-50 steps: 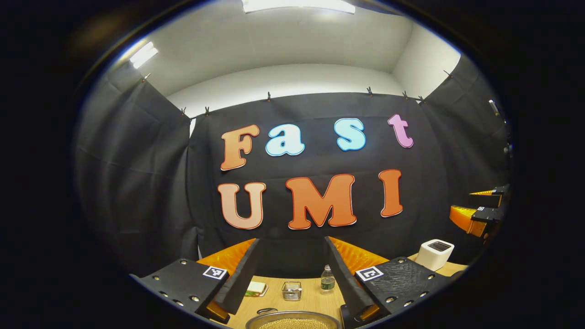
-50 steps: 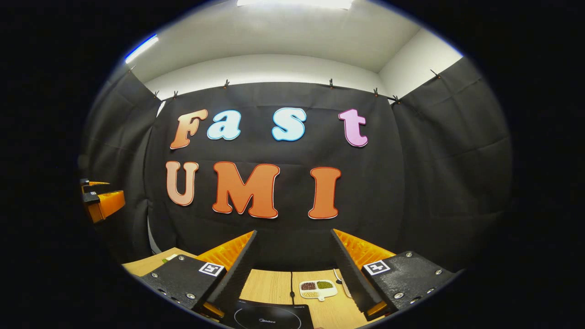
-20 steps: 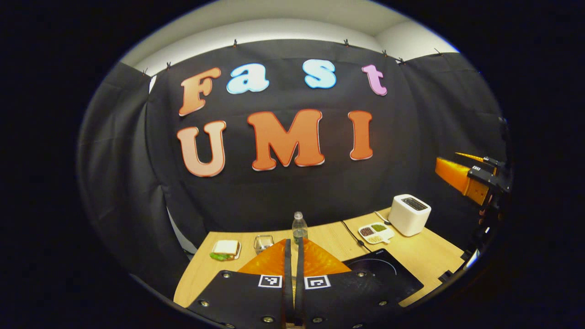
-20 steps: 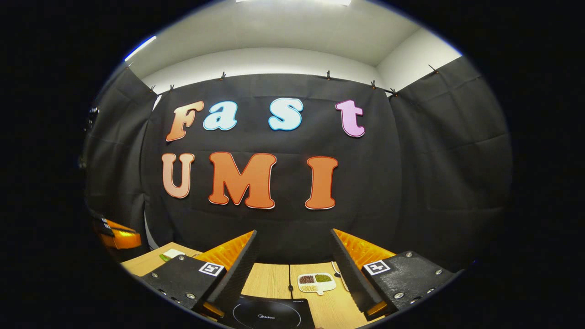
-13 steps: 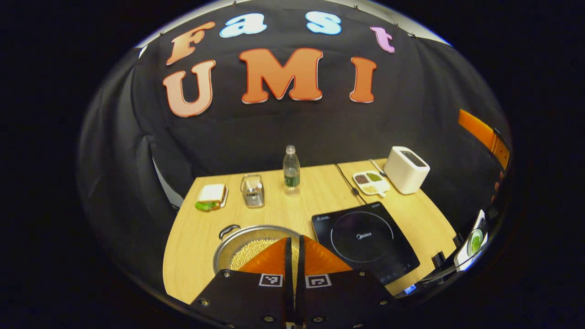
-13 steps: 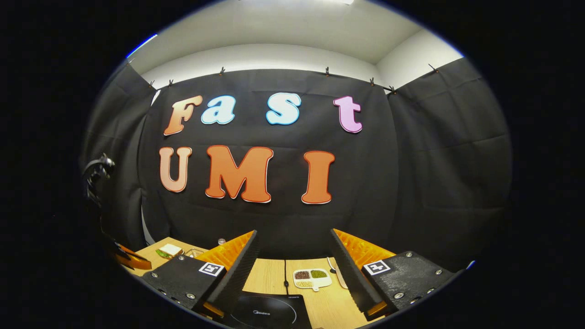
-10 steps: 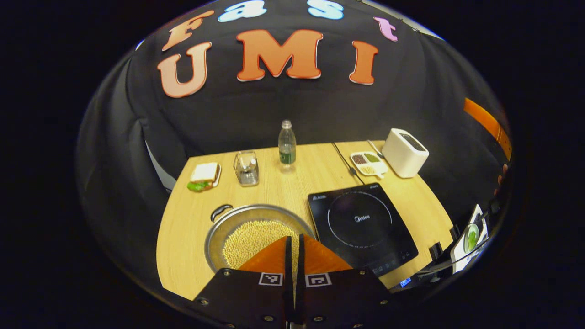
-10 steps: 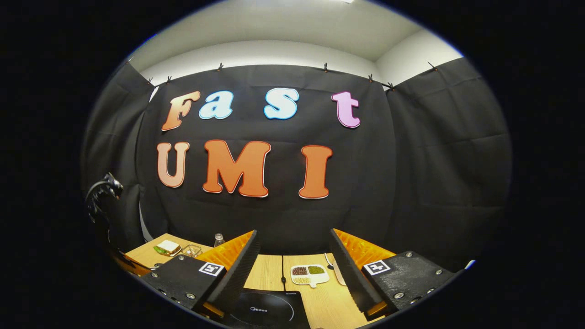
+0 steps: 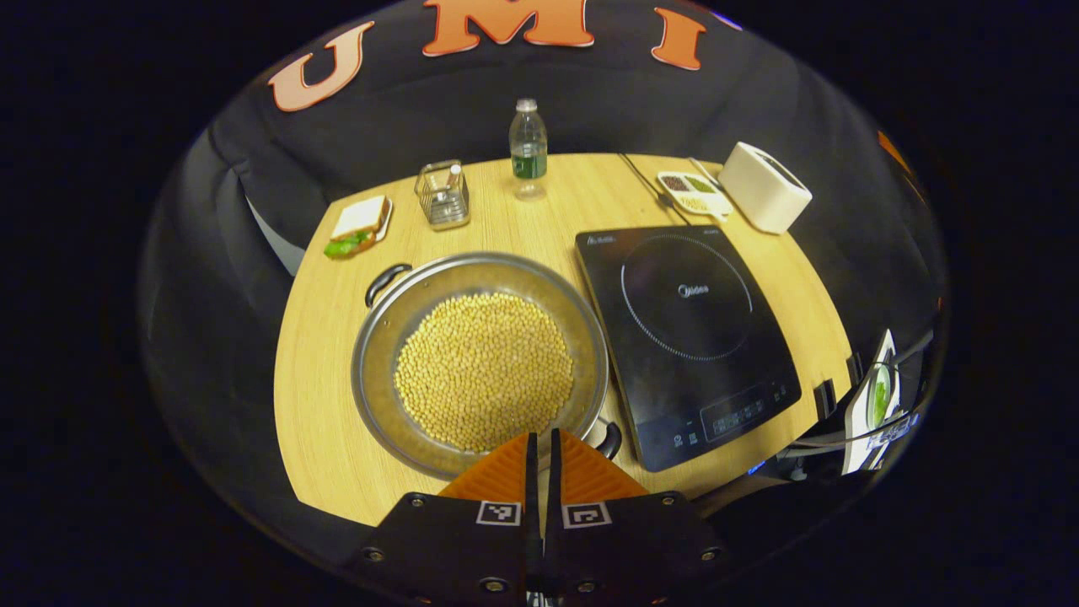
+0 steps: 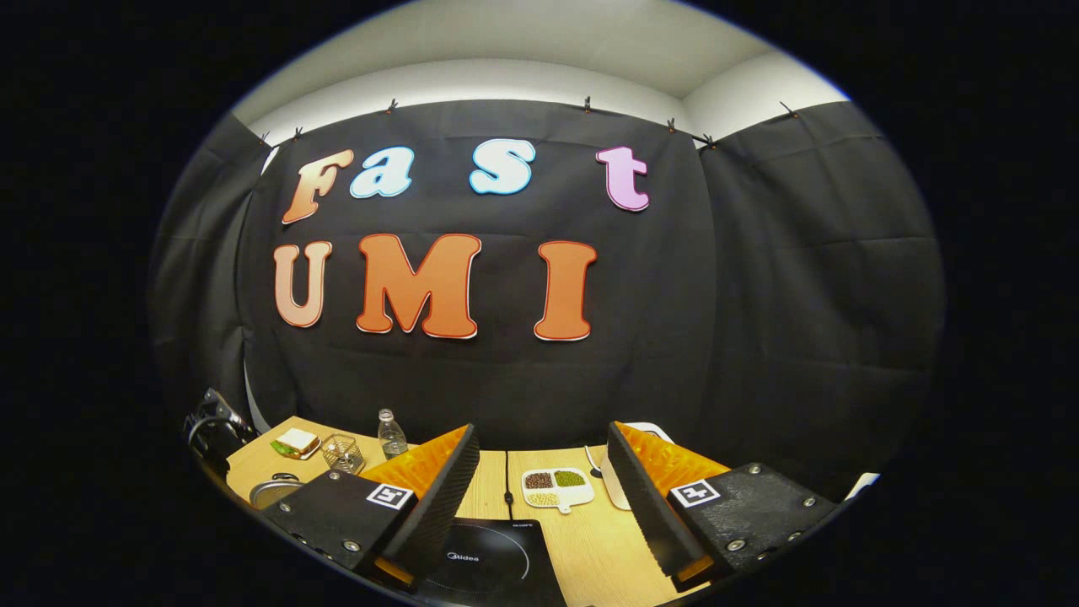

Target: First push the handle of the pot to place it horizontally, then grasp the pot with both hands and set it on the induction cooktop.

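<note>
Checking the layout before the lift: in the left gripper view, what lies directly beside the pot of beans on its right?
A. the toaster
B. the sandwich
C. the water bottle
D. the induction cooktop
D: the induction cooktop sits right beside the pot, close to its rim.

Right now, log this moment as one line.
left gripper: shut, above pot near rim | right gripper: open, above induction cooktop | pot: on table, handles diagonal

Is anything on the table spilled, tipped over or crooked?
Nothing is spilled or tipped. The pot of beans sits turned: its handles lie on a diagonal, far-left and near-right, not level across. The cooktop beside it is bare. The bottle stands upright.
</note>
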`<state>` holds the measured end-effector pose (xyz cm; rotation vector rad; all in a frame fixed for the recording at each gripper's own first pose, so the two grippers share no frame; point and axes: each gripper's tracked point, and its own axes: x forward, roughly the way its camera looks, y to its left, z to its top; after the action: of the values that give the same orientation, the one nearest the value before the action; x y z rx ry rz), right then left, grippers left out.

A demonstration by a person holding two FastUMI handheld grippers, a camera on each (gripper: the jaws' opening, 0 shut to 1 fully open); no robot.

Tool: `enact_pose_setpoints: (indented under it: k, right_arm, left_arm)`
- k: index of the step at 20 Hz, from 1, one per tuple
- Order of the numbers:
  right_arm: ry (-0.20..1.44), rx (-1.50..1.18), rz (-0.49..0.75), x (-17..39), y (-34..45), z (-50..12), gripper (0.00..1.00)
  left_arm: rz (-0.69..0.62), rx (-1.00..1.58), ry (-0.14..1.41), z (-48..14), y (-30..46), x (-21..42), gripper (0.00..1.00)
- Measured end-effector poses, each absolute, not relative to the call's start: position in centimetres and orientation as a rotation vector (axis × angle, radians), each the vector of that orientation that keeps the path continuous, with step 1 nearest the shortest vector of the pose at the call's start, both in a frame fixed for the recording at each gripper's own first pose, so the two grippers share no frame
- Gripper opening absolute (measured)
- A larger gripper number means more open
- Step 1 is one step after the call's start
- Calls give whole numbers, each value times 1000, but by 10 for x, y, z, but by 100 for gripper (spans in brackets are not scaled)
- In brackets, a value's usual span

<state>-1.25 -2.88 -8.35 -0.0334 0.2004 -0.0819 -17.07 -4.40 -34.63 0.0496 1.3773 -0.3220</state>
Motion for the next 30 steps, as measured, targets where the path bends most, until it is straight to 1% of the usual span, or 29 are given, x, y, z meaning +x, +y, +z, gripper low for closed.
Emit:
enact_pose_setpoints:
  k: [2, 8, 11, 14, 21, 24, 30]
  right_arm:
    - [210, -35, -90, -14, -33, -88, 95]
    - [229, -47, -121, -16, -44, -97, 95]
    - [239, -45, -132, -16, -46, -99, 95]
    - [245, -47, -139, -20, -49, -101, 96]
    - [240, -67, -167, -23, -55, -95, 95]
    - [241, -67, -184, -26, -60, -93, 95]
    - [239, -86, -207, -33, -62, -89, 95]
  left_arm:
    - [-334, 50, 1434, -358, -41, -186, 3]
    - [-384, 80, 1539, -376, -33, -219, 3]
    - [-403, 105, 1568, -386, -29, -228, 3]
    - [-395, 106, 1595, -401, -30, -236, 3]
    - [-419, 180, 1595, -423, -44, -238, 2]
    - [-434, 159, 1599, -427, -54, -239, 2]
    - [-482, 172, 1564, -431, -68, -221, 2]
